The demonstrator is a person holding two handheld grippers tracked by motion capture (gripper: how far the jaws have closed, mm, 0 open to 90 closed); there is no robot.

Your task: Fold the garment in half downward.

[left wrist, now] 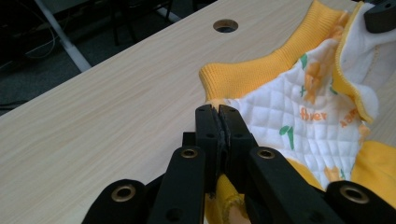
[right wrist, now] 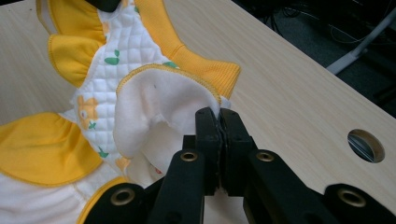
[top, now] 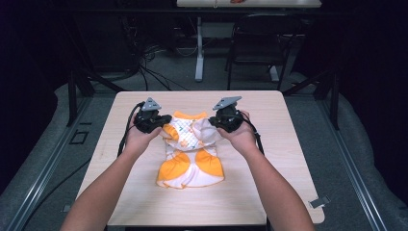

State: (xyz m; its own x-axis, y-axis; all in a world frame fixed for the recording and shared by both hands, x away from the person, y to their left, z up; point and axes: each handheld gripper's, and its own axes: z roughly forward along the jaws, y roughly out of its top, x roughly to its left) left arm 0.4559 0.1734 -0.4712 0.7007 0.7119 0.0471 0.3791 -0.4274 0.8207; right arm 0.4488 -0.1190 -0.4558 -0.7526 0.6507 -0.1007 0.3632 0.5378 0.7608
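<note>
Looking down from the high view, I see the left gripper (top: 153, 121) and right gripper (top: 226, 118) each pinching an upper corner of the orange-and-white garment (top: 191, 155), which lies between them on the table (top: 269, 183). In the left gripper view, my jaws are clamped together on an orange fabric edge, the quilted panel beyond. In the right gripper view, my jaws clamp the white fleece lining just ahead.

Both forearms are extended upward from the bottom of the frame; the left gripper (top: 159, 124) and right gripper (top: 219, 121) are held at mid-frame, jaws clamped together.
</note>
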